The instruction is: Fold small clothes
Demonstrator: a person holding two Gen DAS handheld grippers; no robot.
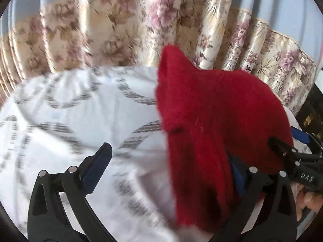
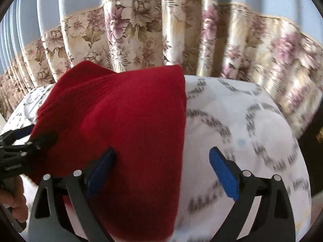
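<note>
The red knit garment (image 2: 125,121), fuzzy and bunched into folds, lies on the white patterned sheet (image 2: 252,133), draped over the inner fingers of both the spread right gripper (image 2: 161,169) and spread left gripper (image 1: 171,173).

A white bedsheet (image 1: 84,109) with grey ring patterns lies before a pleated floral curtain (image 2: 141,36) topped in blue.

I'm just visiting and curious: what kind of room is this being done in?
Probably a bedroom at home: a white sheet with grey rings covers a soft surface, floral curtains hang behind it, and a red knit garment lies on top.
</note>
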